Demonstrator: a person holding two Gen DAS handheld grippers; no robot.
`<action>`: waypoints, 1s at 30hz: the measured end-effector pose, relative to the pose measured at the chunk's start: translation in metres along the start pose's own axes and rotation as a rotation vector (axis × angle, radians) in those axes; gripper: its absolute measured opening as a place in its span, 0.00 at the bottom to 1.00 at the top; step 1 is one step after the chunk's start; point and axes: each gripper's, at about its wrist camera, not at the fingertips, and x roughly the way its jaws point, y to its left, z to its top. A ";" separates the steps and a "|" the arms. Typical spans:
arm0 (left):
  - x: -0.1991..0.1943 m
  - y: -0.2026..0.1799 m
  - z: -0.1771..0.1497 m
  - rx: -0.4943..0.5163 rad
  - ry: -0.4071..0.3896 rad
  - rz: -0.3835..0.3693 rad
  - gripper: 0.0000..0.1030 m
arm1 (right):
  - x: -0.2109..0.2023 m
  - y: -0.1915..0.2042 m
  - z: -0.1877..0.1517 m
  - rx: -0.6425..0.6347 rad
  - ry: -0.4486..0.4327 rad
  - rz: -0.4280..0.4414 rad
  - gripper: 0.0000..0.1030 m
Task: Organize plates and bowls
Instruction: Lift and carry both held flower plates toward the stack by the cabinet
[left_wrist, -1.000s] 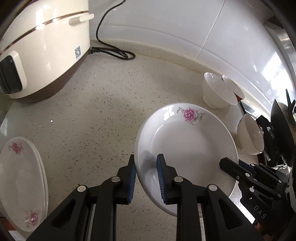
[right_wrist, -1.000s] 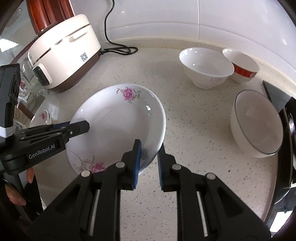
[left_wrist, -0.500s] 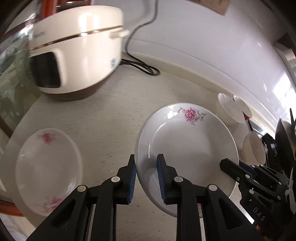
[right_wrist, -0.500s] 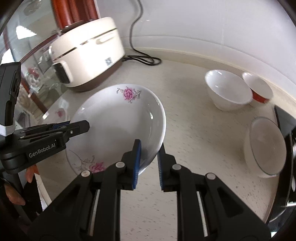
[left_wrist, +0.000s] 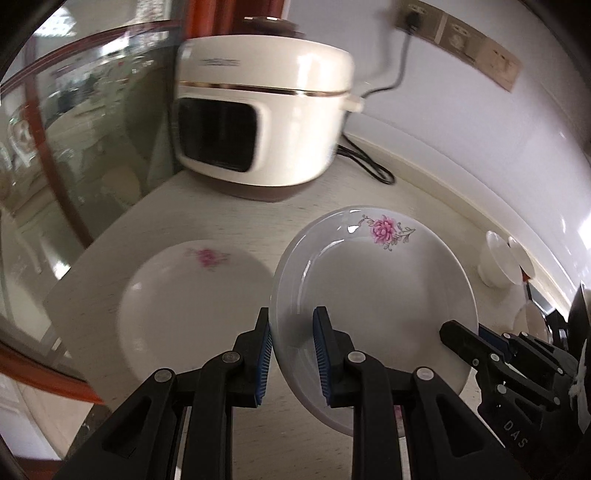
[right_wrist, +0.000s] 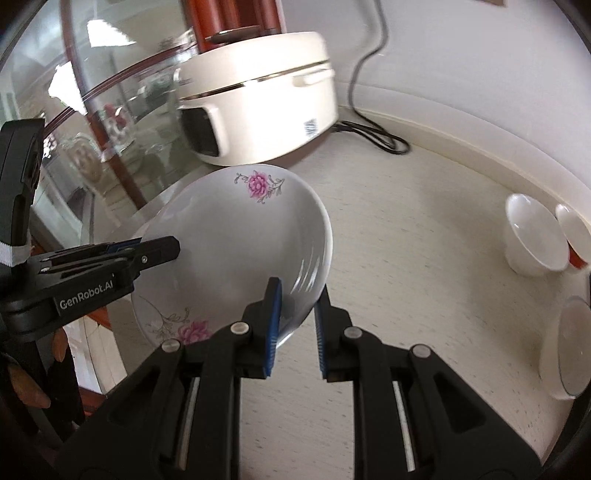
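A white deep plate with pink flowers is held in the air by both grippers. My left gripper is shut on its left rim and my right gripper is shut on its right rim; the plate also shows in the right wrist view. A second flowered plate lies on the counter near the left corner, just left of the held plate. White bowls stand at the far right by the wall, one with a red band.
A cream rice cooker stands at the back left with its black cord along the wall. A glass pane and the counter edge bound the left side. Another bowl sits near the right edge.
Both grippers have carried the plate to the left, toward the counter's left corner. The plate lying on the counter now sits right beside the held one; the bowls have slid off to the right.
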 end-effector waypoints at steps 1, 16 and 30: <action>-0.002 0.006 0.000 -0.010 -0.002 0.008 0.22 | 0.001 0.004 0.001 -0.008 0.001 0.007 0.19; -0.009 0.074 -0.001 -0.116 0.006 0.081 0.22 | 0.033 0.064 0.016 -0.098 0.036 0.094 0.19; 0.004 0.109 0.004 -0.163 0.052 0.112 0.22 | 0.064 0.090 0.025 -0.125 0.079 0.120 0.19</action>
